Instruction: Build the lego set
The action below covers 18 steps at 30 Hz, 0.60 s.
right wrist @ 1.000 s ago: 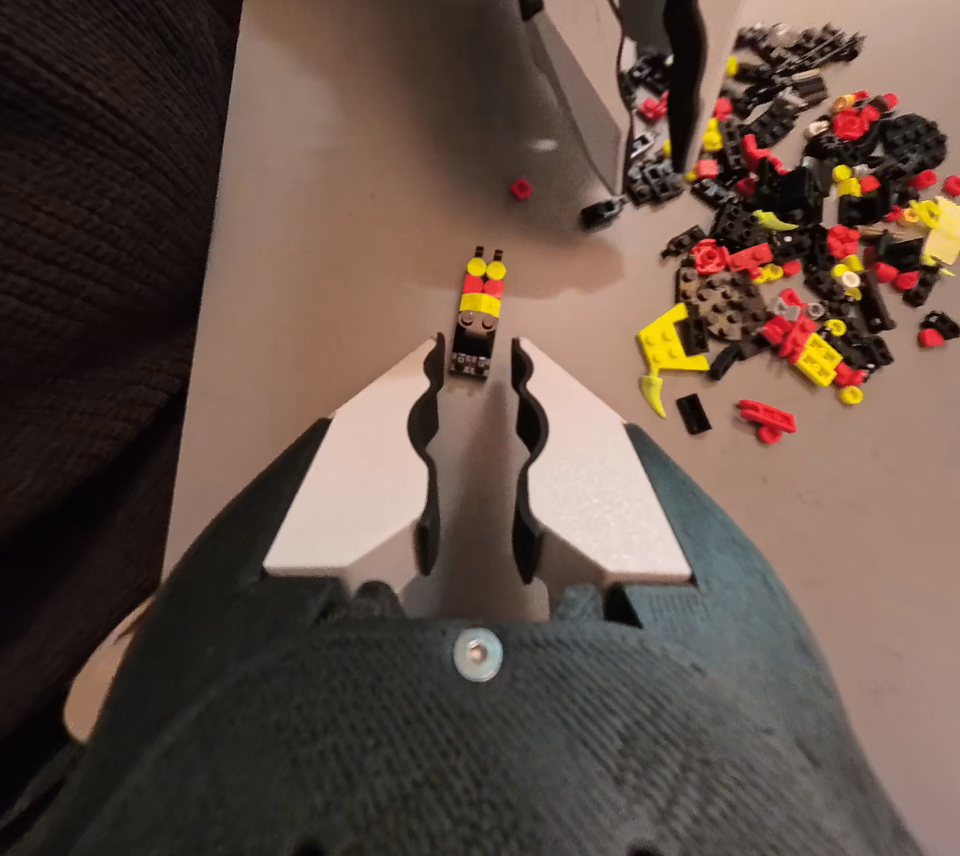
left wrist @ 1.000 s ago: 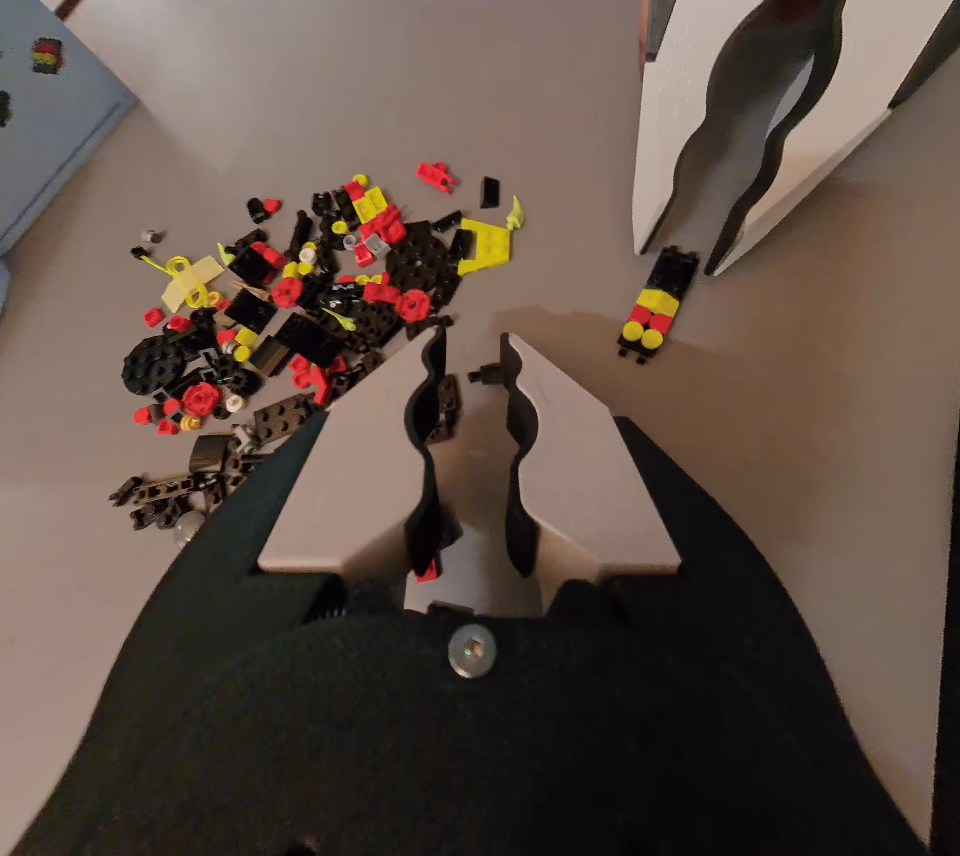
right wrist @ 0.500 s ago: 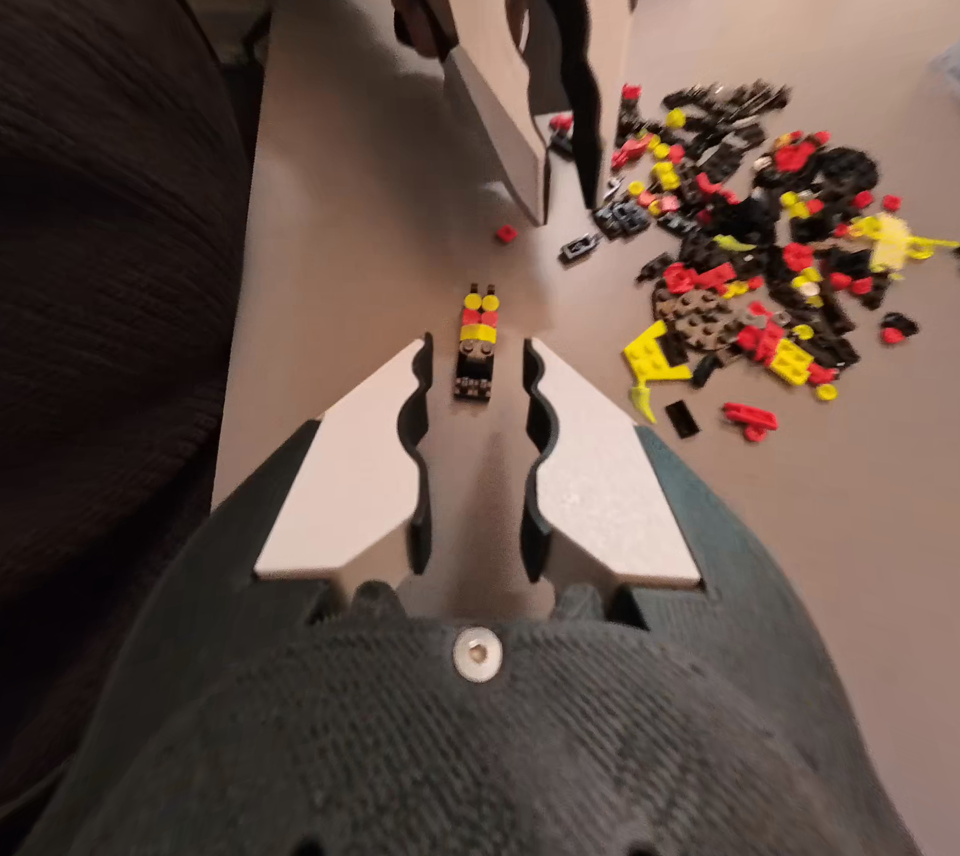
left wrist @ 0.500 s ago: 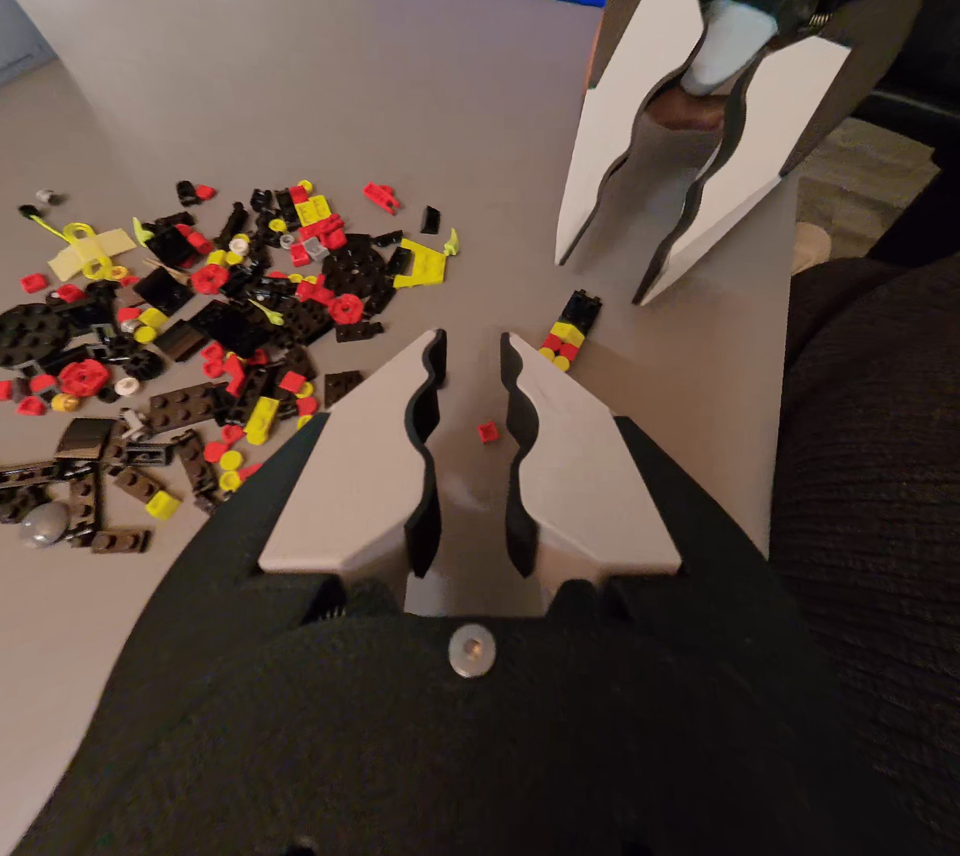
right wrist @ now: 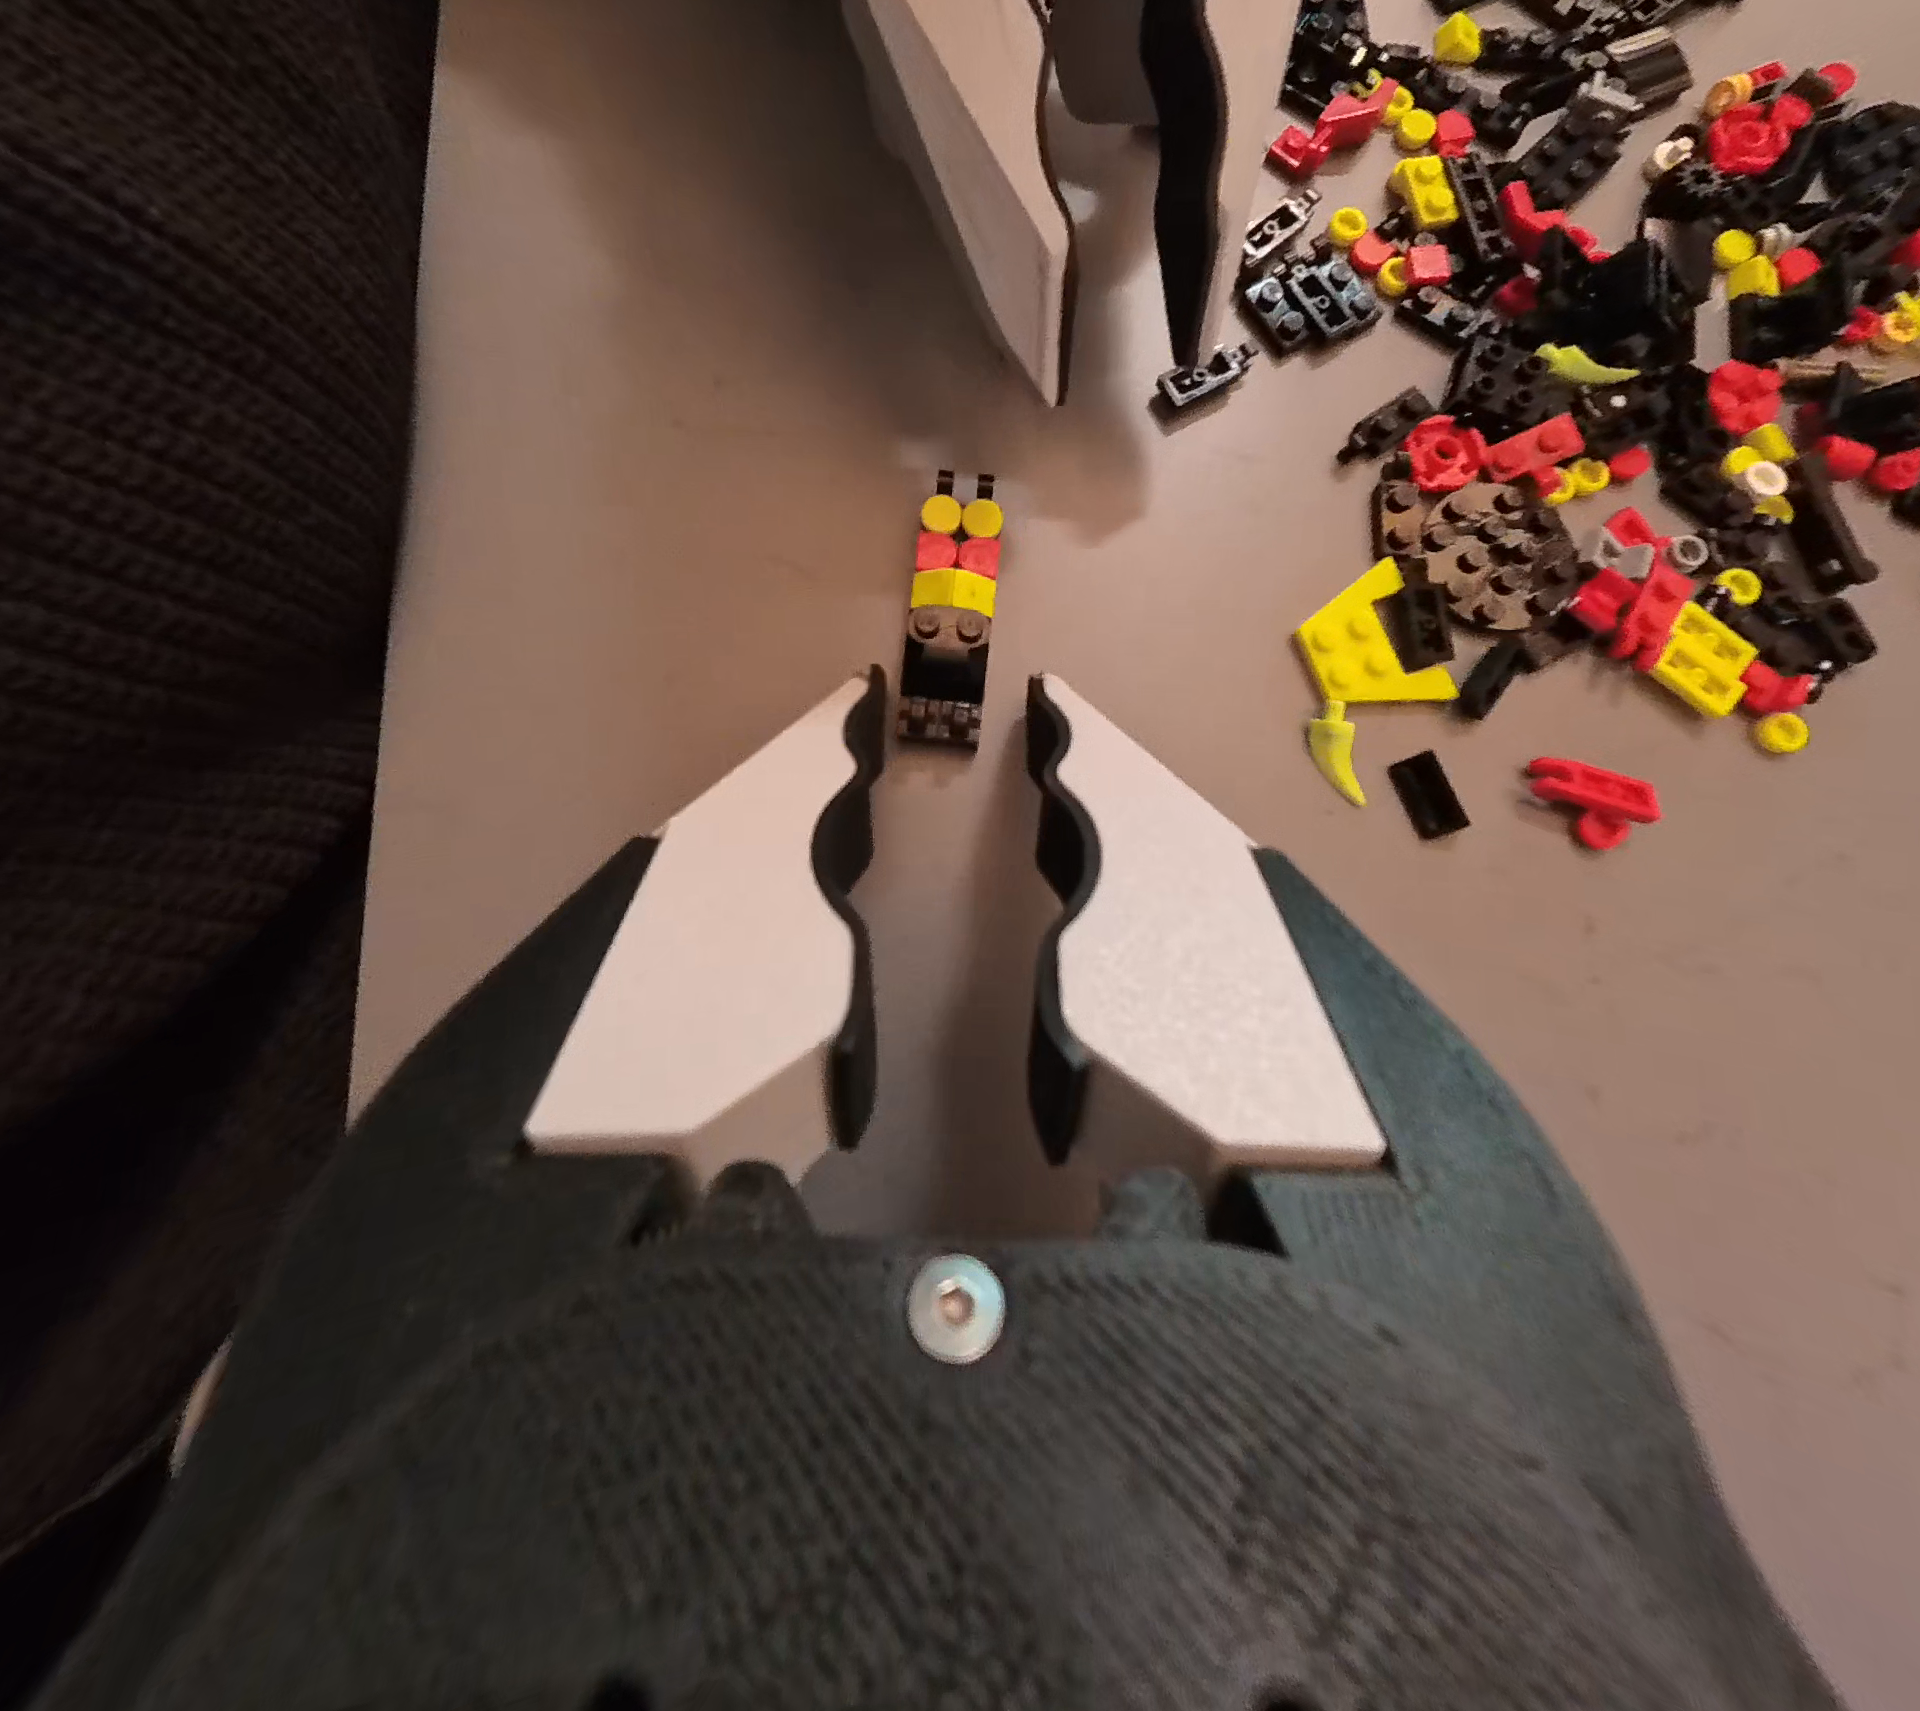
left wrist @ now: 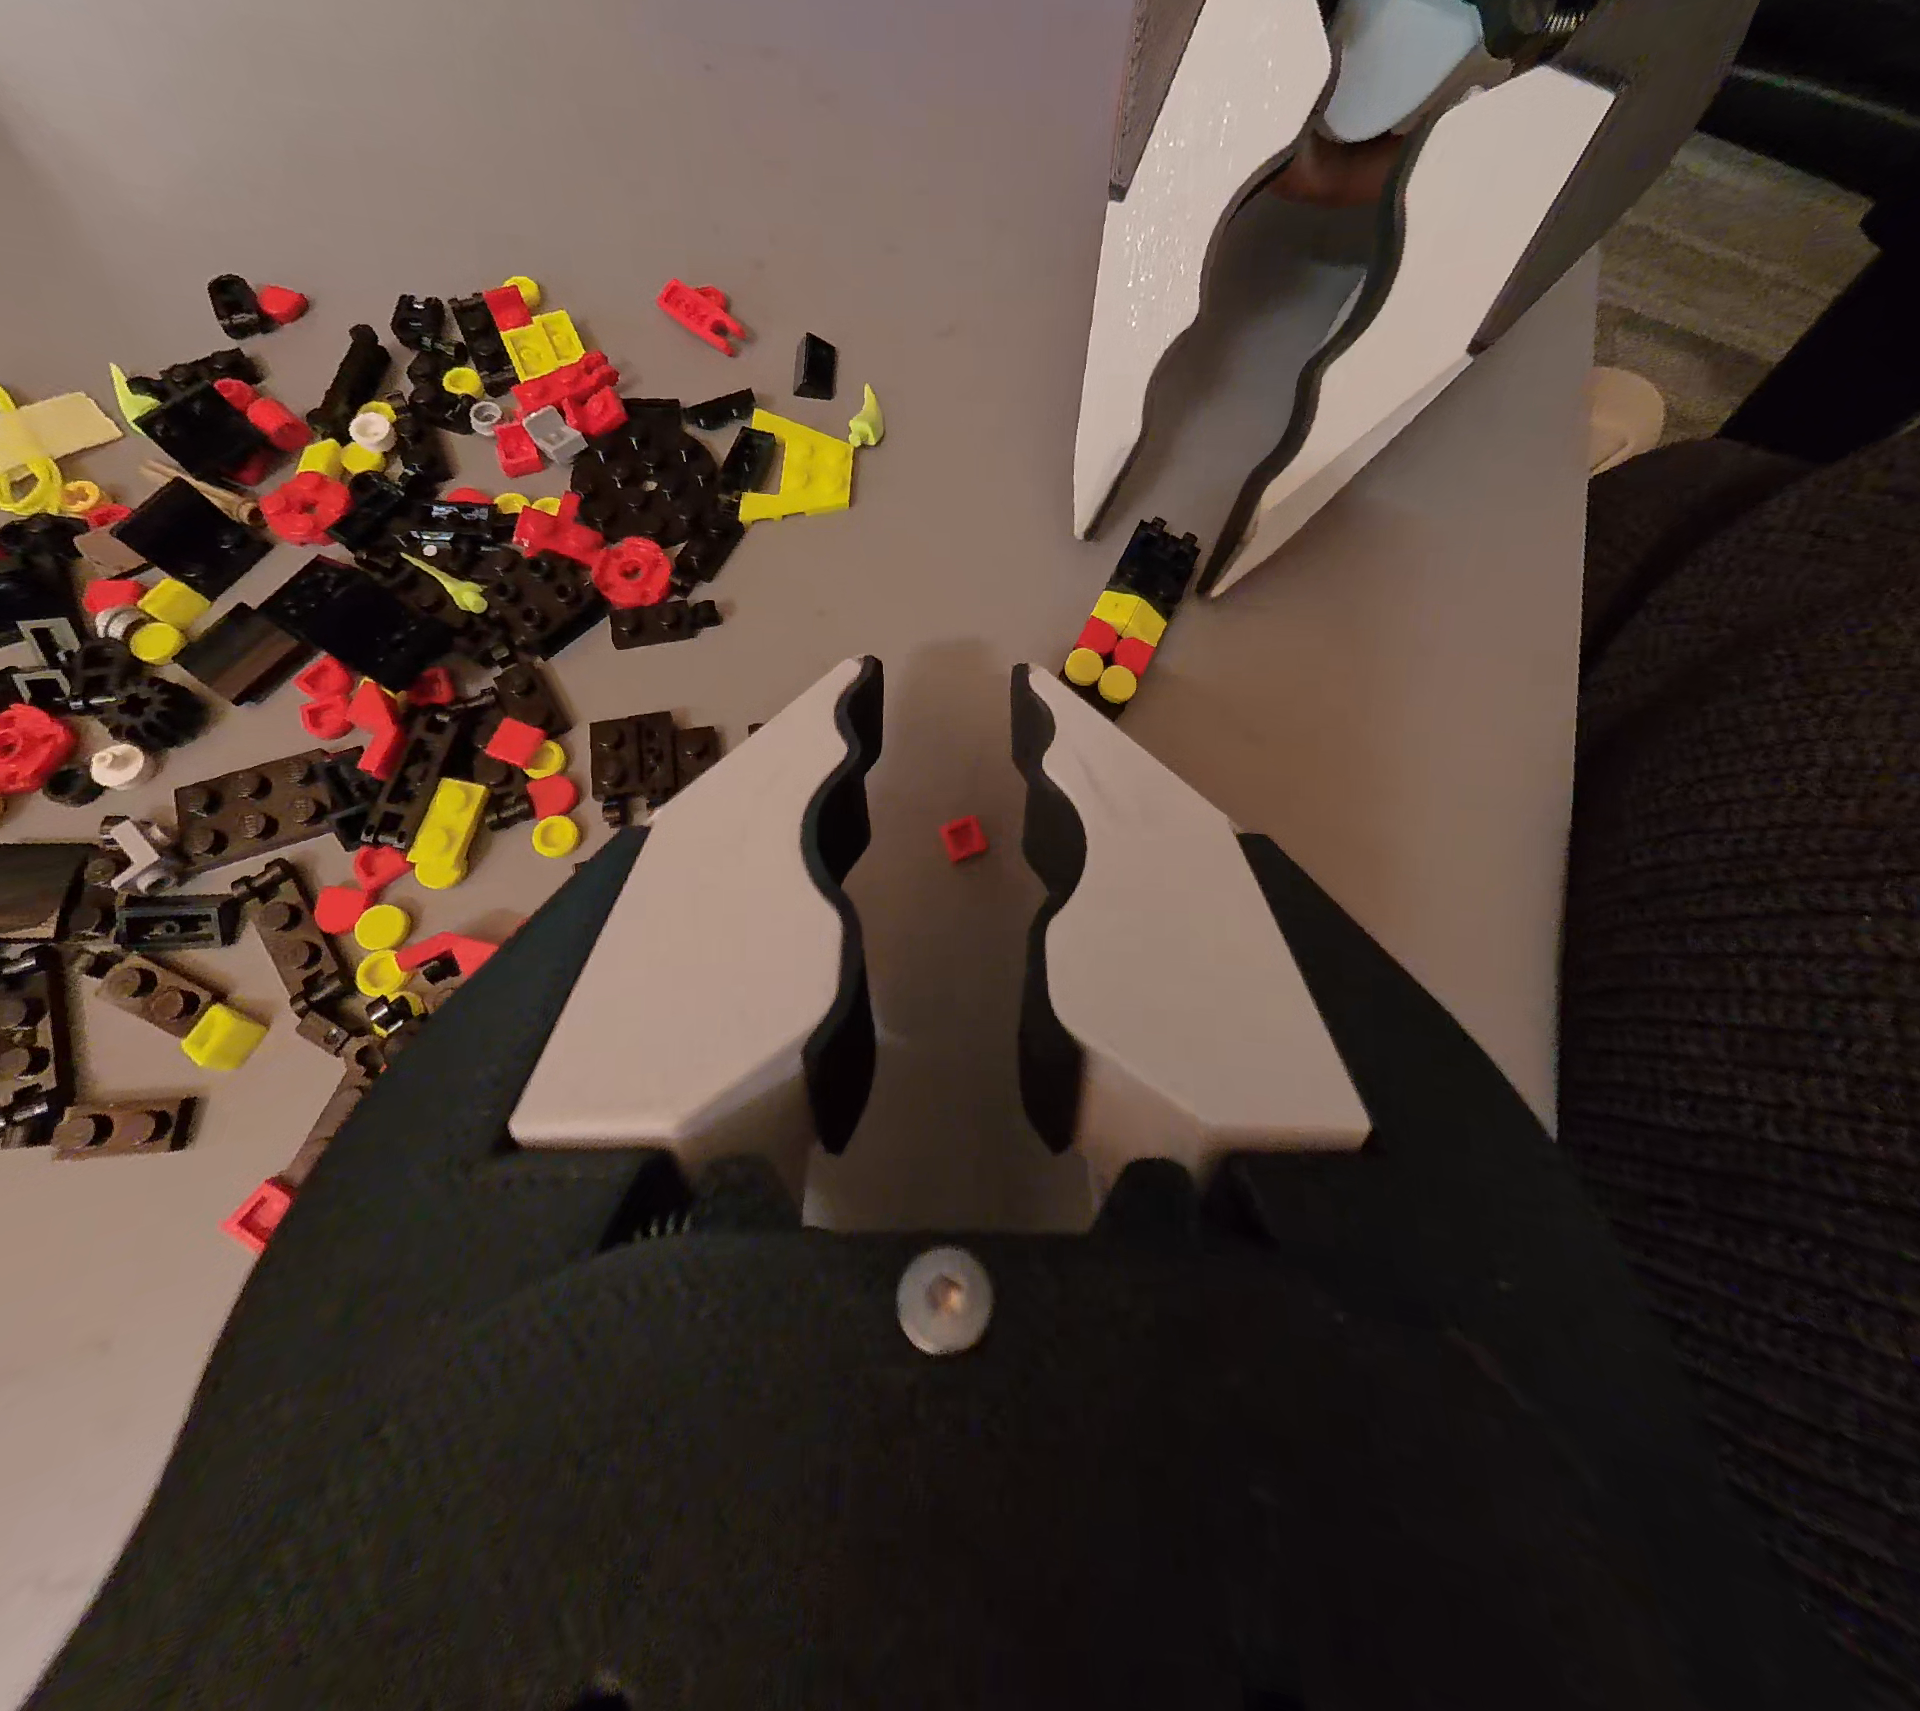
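My right tool (right wrist: 948,693), open and empty, points along the small black-yellow-red lego assembly (right wrist: 951,612) lying lengthwise just ahead between its tips.

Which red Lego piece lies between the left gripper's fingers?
The small red square piece, lying alone on the table between the open left gripper fingers; the other reds sit in the loose pile.

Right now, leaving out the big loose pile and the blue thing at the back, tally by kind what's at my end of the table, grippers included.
Grippers: 2, the left gripper and the right gripper, both open
Small built strip of black, yellow and red: 1
Stray small red piece: 1
Total: 4
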{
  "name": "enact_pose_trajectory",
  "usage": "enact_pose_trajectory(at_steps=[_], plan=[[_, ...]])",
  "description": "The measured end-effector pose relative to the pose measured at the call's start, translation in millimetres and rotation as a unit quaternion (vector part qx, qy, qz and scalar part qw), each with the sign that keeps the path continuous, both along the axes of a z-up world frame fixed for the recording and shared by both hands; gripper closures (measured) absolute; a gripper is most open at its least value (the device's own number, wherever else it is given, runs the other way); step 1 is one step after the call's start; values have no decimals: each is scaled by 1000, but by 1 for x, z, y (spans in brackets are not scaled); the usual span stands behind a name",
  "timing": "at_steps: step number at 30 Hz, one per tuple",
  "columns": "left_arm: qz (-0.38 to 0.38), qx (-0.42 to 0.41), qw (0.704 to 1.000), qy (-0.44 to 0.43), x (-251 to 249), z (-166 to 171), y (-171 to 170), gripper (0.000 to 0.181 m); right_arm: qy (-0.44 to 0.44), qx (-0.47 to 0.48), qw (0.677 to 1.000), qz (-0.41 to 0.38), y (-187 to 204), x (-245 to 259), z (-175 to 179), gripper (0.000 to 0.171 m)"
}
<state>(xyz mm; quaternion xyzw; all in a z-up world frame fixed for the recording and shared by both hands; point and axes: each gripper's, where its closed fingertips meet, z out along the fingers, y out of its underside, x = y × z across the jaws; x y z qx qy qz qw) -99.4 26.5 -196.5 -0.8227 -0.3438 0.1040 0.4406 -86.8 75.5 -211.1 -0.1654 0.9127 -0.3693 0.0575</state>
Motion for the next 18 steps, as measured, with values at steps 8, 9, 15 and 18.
enact_pose_trajectory(at_steps=[8, 9, 15, 18], plan=[[3, 3, 1000, -1, -1, 1, 0, 160, 0, -9, 1000, -10, -1, -4, 4, 149], [4, 3, 1000, 0, -1, 1, -1, 160, 1, -10, 1000, -11, -1, -5, 4, 149], [14, 8, 1000, 5, -5, 4, -4, 161, 4, -35, 999, -21, -5, -9, 14, 149], [22, 18, 1000, 6, -8, 8, -7, 161, 6, -53, 998, -34, -7, -15, 21, 150]])
